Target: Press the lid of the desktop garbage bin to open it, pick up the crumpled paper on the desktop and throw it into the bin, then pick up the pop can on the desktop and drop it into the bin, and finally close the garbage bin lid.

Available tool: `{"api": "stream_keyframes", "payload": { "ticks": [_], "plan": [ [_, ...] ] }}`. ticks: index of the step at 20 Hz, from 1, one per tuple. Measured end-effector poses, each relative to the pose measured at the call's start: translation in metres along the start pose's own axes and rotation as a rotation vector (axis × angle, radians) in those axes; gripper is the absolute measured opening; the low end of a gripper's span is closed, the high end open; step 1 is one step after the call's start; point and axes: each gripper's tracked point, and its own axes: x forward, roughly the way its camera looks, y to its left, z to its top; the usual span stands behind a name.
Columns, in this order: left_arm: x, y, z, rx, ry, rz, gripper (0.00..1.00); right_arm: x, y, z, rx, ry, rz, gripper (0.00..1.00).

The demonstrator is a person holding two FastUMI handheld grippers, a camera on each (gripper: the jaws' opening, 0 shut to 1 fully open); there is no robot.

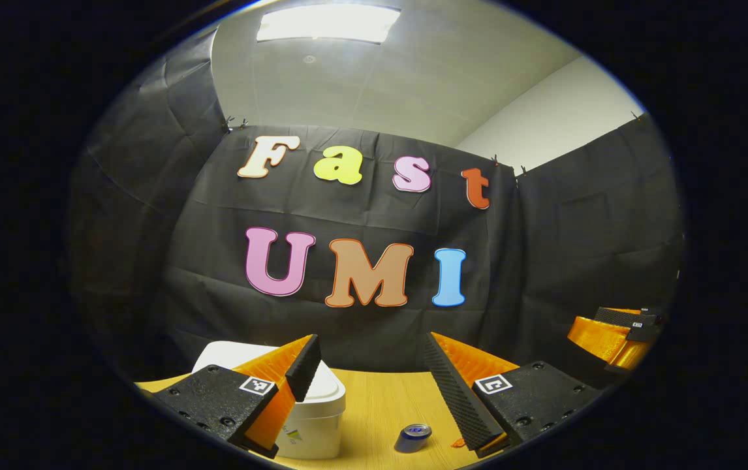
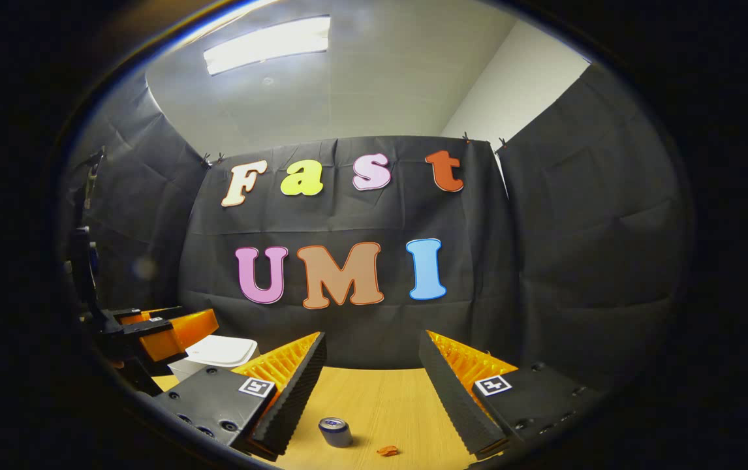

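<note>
Your left gripper has its fingers spread wide with nothing between them; it hangs above the wooden desktop. Taking the white garbage bin as your landmark: its lid is down, and in the left gripper view your left-hand finger crosses in front of its near side, though you cannot tell whether it touches. The pop can stands upright to the right of the bin, apart from it, with bare wood between. A small orange scrap lies just right of the can.

Your right gripper is likewise wide apart and holds nothing. In its view the bin sits far left, partly behind your left gripper. The can lies right of the bin, the scrap beyond it. Open desktop runs back to the black cloth wall.
</note>
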Motion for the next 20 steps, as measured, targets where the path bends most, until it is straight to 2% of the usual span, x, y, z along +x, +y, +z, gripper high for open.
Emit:
{"api": "stream_keyframes", "payload": {
  "ticks": [13, 20],
  "plan": [
    [-0.002, 0.006, -0.003, -0.013, 0.005, 0.012, 0.95, -0.002, 0.013, -0.002, -0.002, -0.003, 0.02, 0.95],
    [-0.003, 0.014, 0.003, 0.001, -0.021, 0.045, 0.95, -0.005, 0.012, 0.004, 0.011, -0.015, 0.014, 0.95]
  ]
}}
